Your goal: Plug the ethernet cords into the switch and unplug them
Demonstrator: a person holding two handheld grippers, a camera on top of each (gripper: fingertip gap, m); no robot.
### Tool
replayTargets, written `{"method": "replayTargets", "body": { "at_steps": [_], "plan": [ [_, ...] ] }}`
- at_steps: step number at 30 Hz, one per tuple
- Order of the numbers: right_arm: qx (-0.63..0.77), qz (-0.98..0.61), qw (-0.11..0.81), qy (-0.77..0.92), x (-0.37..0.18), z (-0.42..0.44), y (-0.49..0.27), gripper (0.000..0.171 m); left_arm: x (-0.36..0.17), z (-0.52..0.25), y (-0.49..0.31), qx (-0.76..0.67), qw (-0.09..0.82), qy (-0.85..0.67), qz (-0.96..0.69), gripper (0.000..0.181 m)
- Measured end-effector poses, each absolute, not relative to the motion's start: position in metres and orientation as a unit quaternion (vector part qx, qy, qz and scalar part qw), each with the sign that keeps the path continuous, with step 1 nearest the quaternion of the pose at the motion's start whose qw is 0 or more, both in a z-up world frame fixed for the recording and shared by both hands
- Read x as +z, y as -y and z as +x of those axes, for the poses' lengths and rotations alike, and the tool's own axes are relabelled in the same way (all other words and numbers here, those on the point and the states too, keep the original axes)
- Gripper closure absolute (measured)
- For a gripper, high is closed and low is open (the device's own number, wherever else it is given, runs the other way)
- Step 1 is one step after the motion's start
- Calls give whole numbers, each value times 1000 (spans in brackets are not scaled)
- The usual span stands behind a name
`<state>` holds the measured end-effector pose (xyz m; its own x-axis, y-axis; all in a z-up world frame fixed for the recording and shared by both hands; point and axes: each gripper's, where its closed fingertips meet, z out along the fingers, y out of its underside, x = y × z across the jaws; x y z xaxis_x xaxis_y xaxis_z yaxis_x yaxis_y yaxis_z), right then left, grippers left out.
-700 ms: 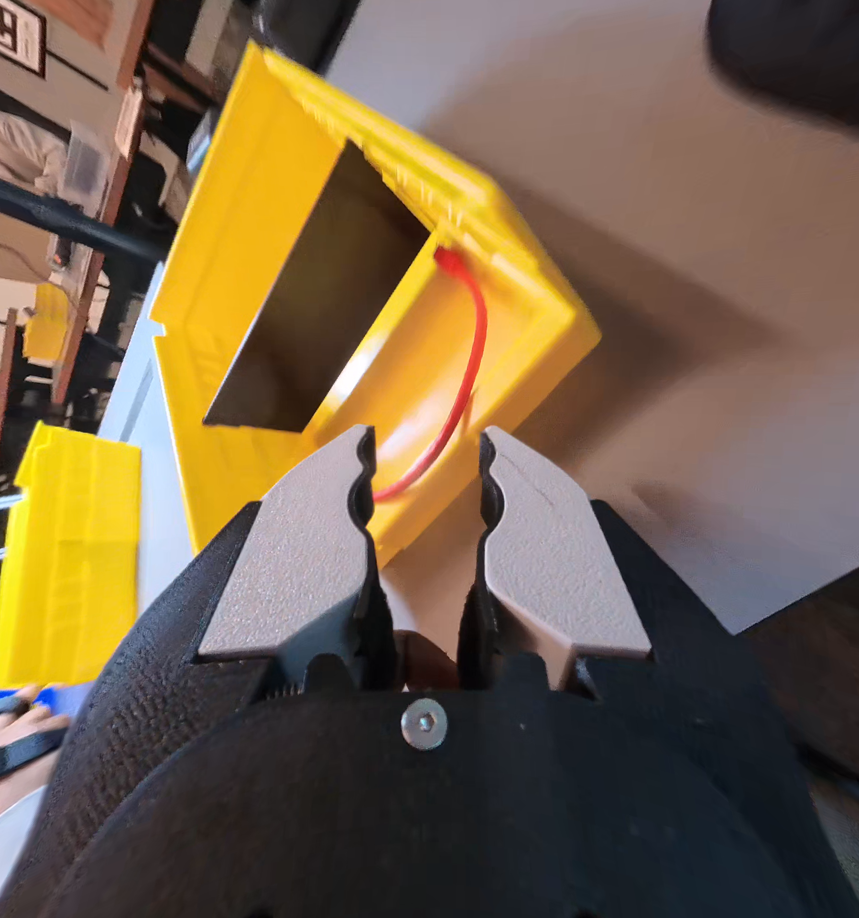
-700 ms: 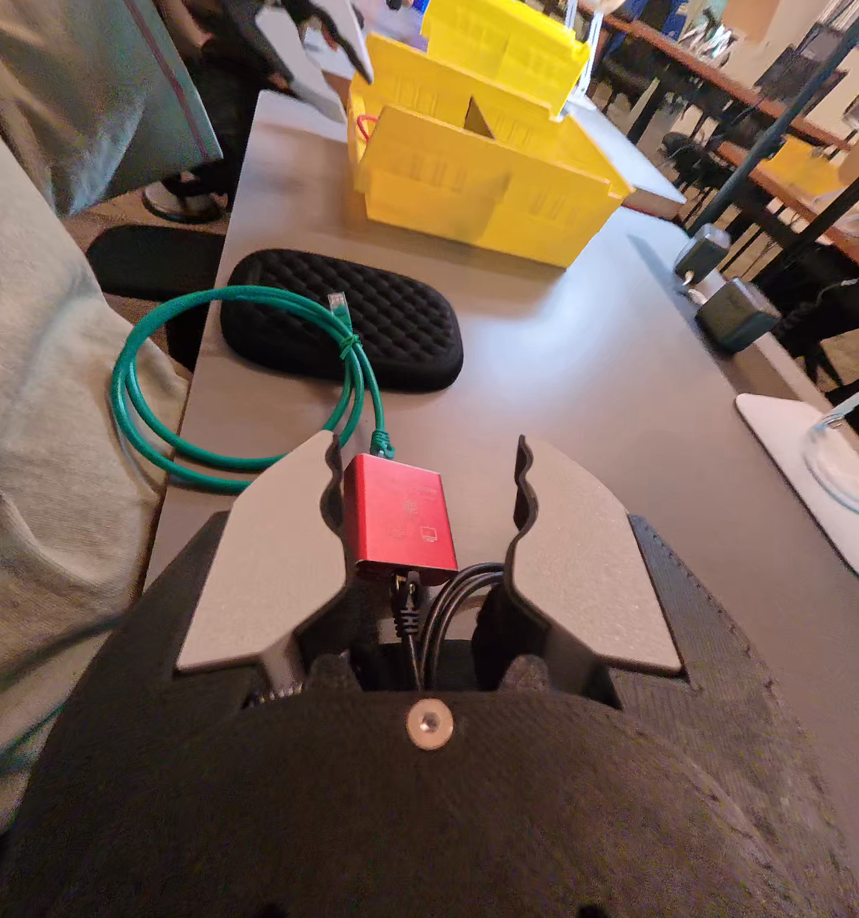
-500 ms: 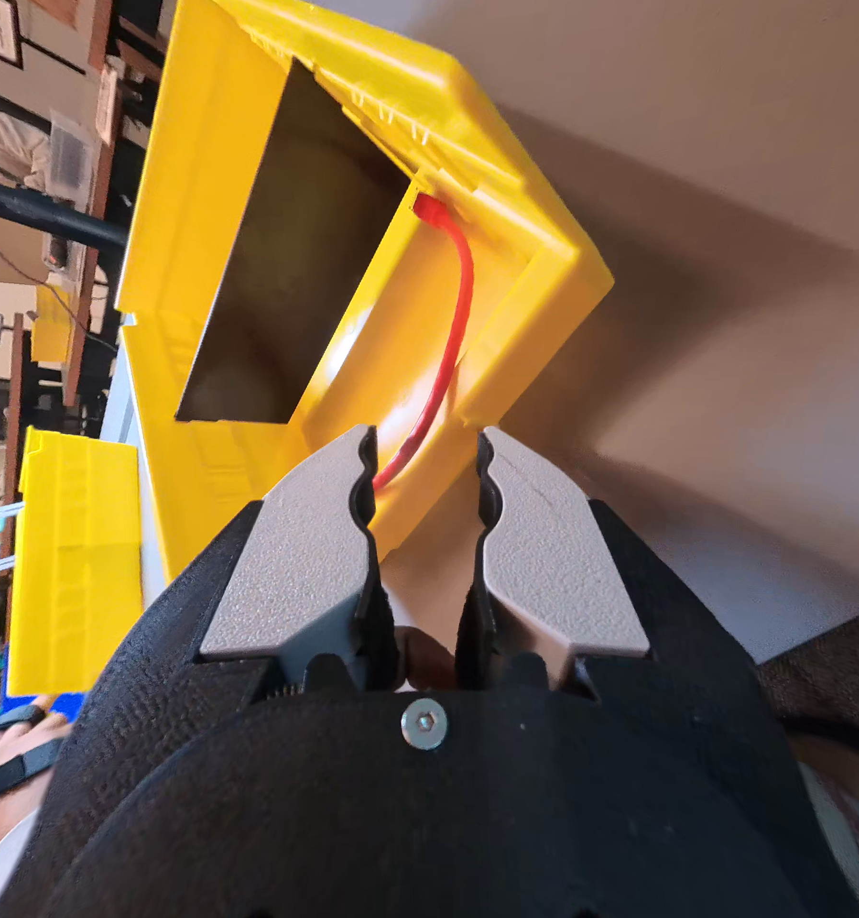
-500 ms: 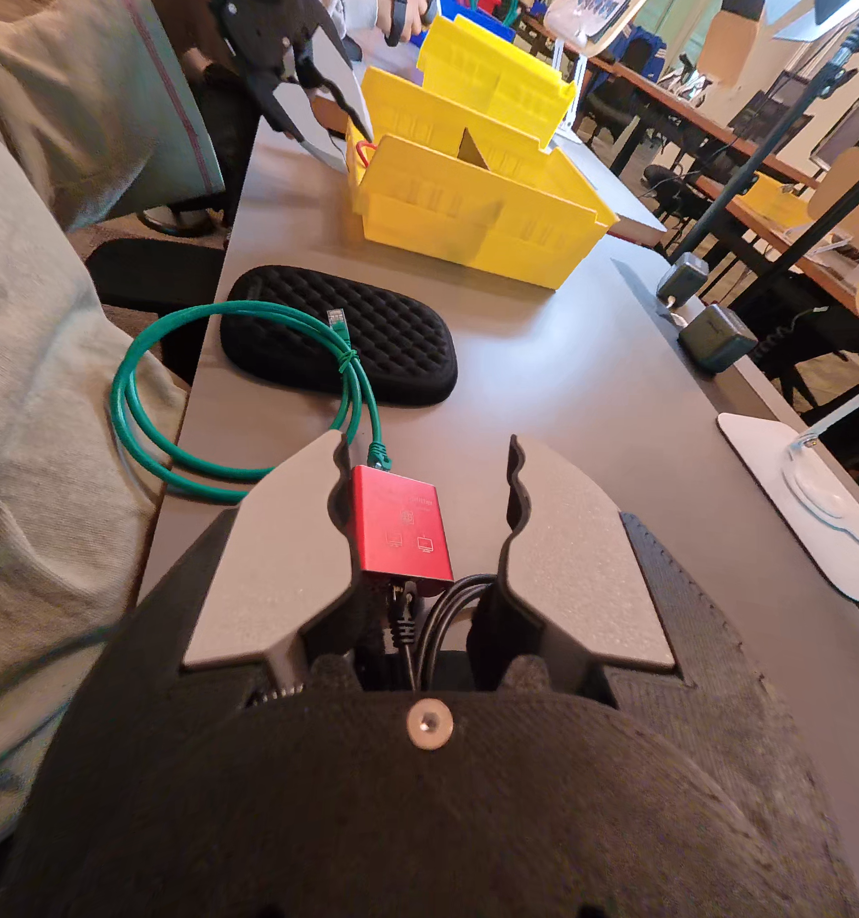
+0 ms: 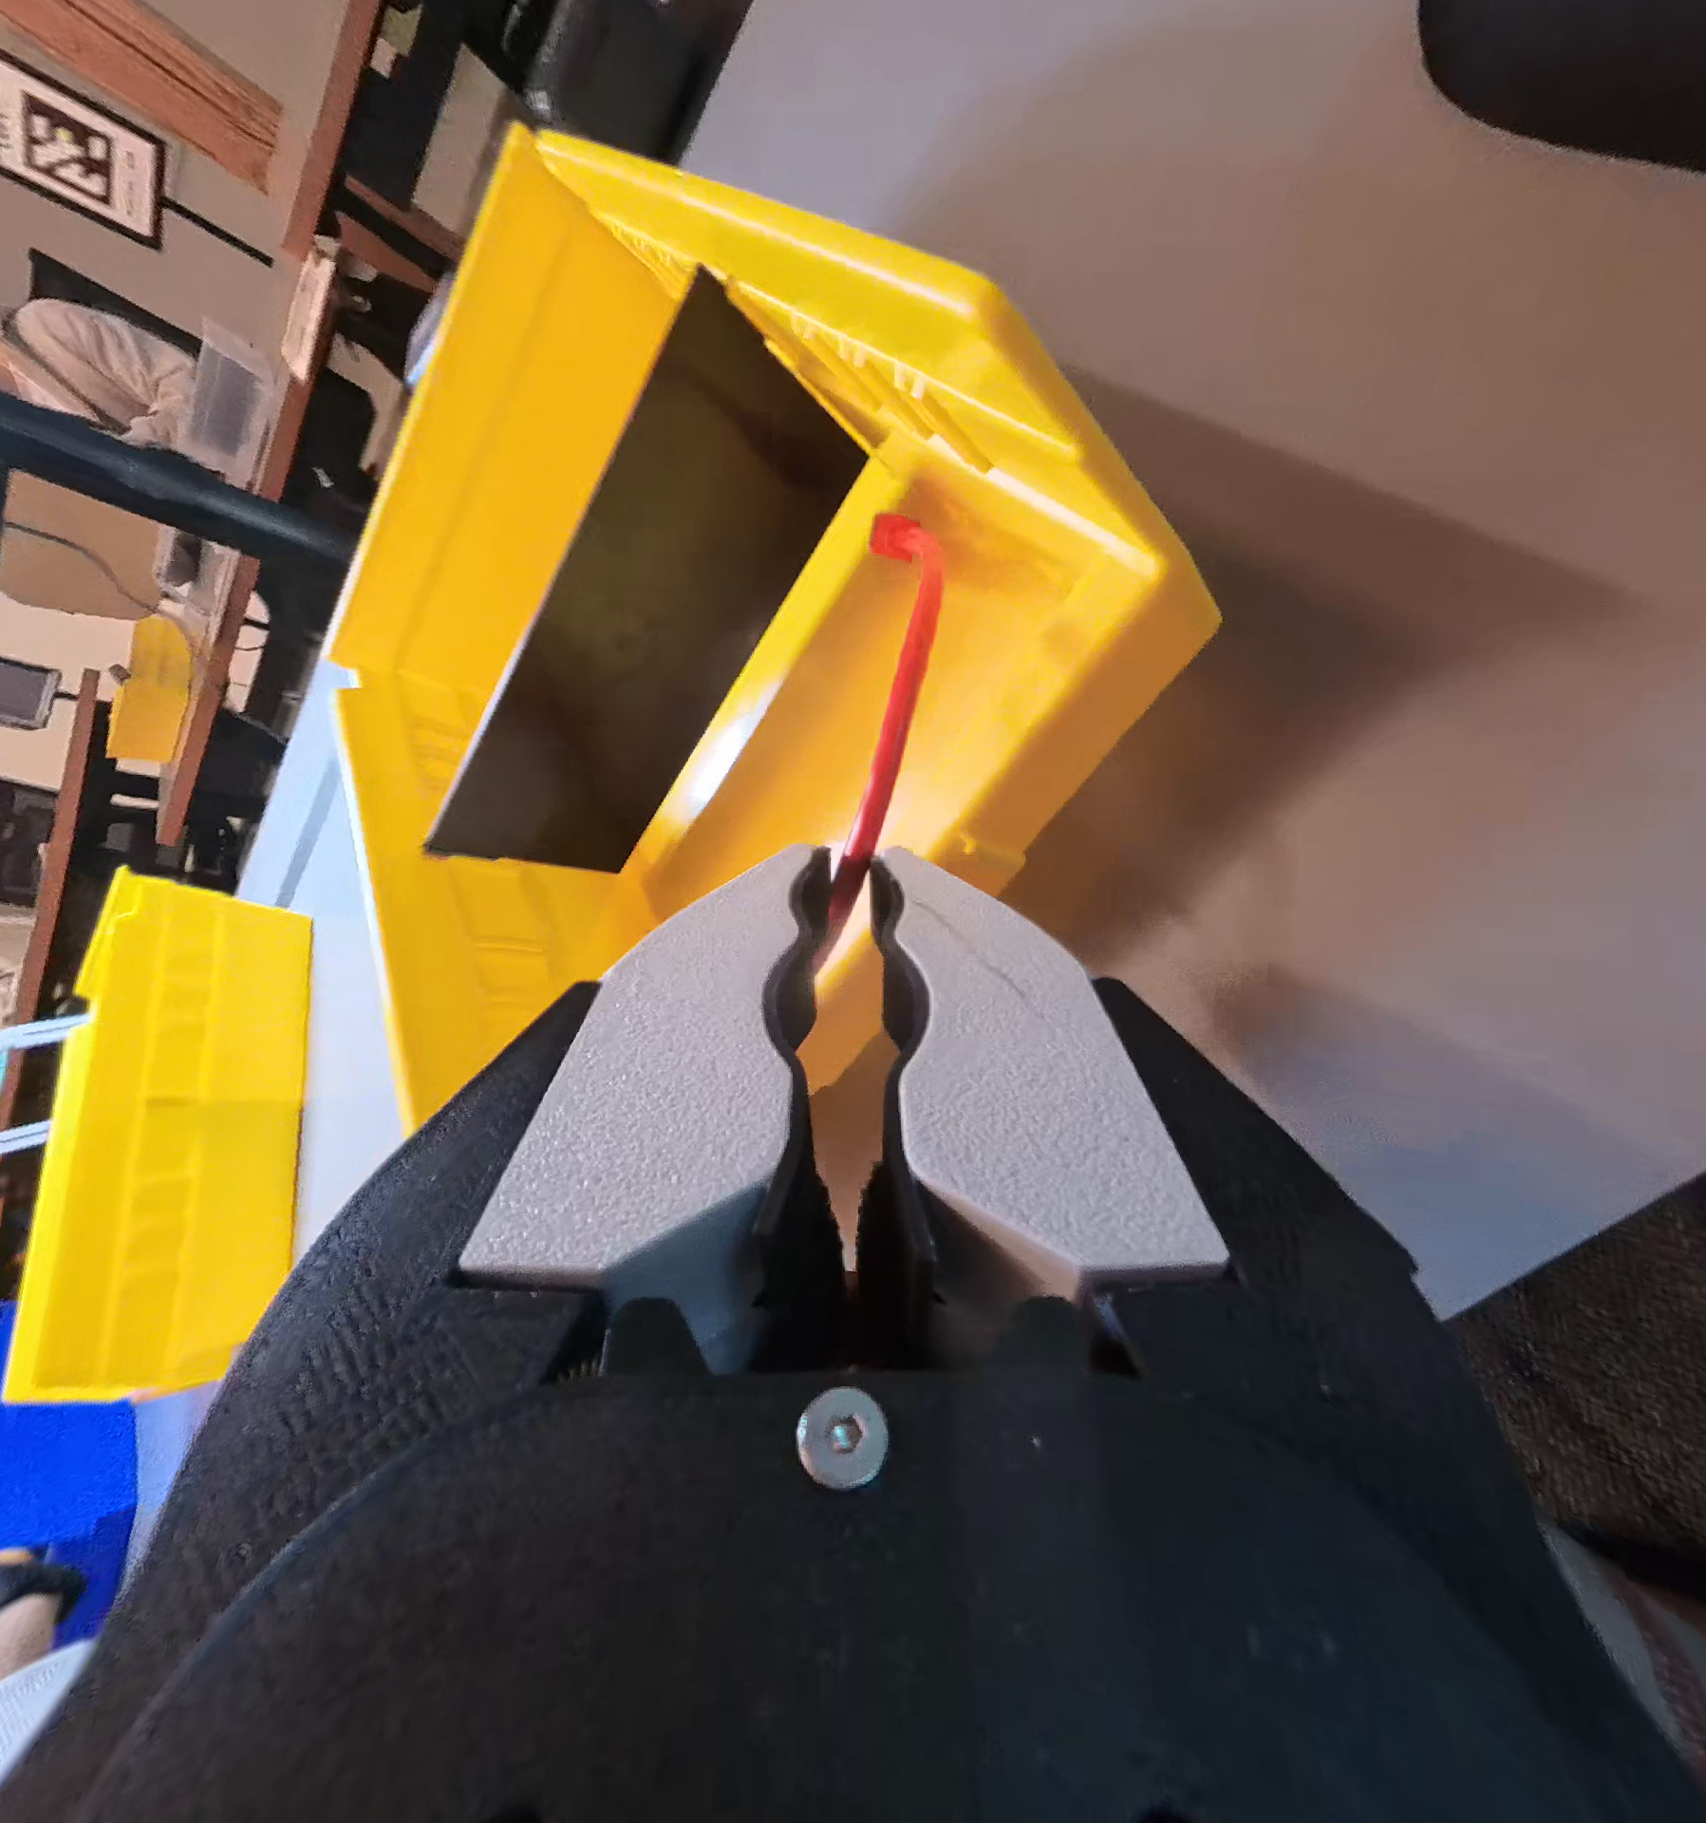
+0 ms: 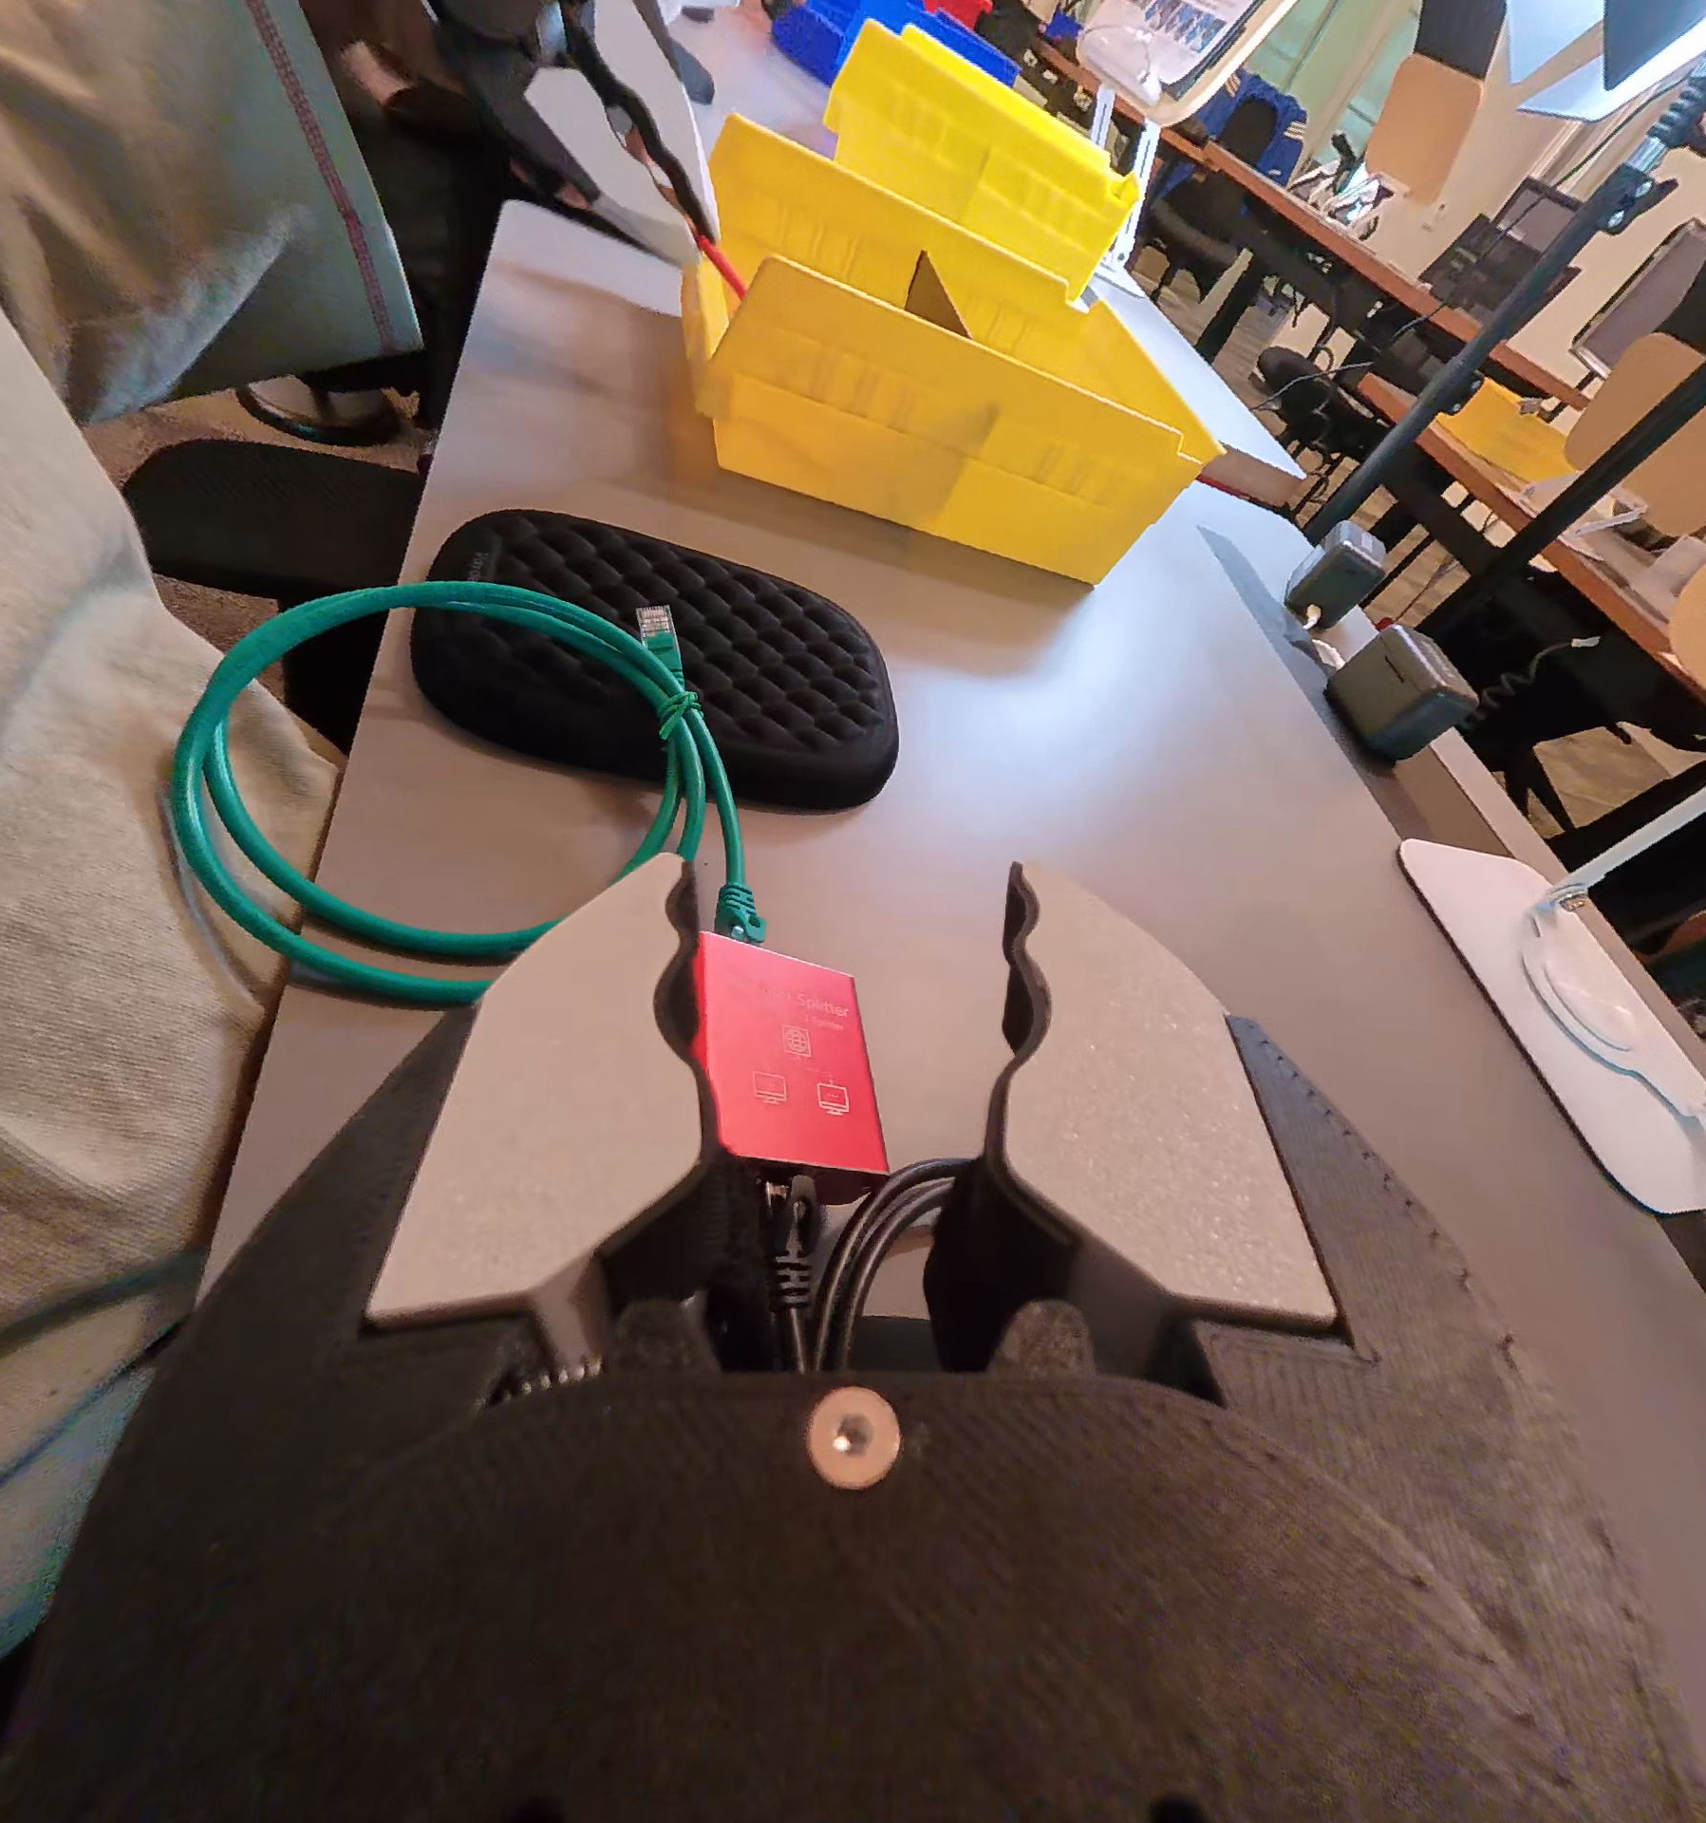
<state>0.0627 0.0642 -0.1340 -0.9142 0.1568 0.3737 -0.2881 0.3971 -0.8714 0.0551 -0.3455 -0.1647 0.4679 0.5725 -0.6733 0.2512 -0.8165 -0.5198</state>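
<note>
While our left gripper point(image 5: 849, 868) points at the yellow bin point(image 5: 1026, 631) on the grey counter point(image 5: 1421, 691), its fingertips are pinched on the red cord point(image 5: 903, 691) just outside the bin's wall. From that grip the cord runs up into the bin, where its red plug point(image 5: 893, 538) rests near the inner corner beside a dark divider point(image 5: 651, 612). A second yellow bin point(image 5: 168, 1134) stands farther off on the left of this view.

Turning to the right wrist view, we see our right gripper point(image 6: 849, 888) spread wide, holding nothing. The red switch point(image 6: 789, 1065) lies on the counter between its fingers, close against the left finger point(image 6: 553, 1085). A green cord point(image 6: 434, 769) is plugged into the switch's far end and coils over the counter's edge, its free plug point(image 6: 653, 626) lying over a black quilted pad point(image 6: 651, 651). Black cables point(image 6: 829, 1253) leave the switch's near end. Farther off, the left gripper point(image 6: 701, 222) grips the red cord at the near yellow bin point(image 6: 927, 434).
</note>
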Motion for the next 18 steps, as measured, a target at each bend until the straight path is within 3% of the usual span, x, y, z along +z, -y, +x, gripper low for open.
{"method": "replayTargets", "body": {
  "at_steps": [5, 10, 18],
  "plan": [
    [554, 41, 214, 804, -130, 62, -65, 111, -95, 60, 360, 575, 215, 282, -737, 176],
    [583, 49, 209, 783, -121, 68, -54, 111, -22, 75, 324, 642, 369, 247, -625, 177],
    [703, 72, 225, 670, -76, 93, -14, 111, 37, 108, 210, 435, 708, 164, -531, 177]
  ]
}}
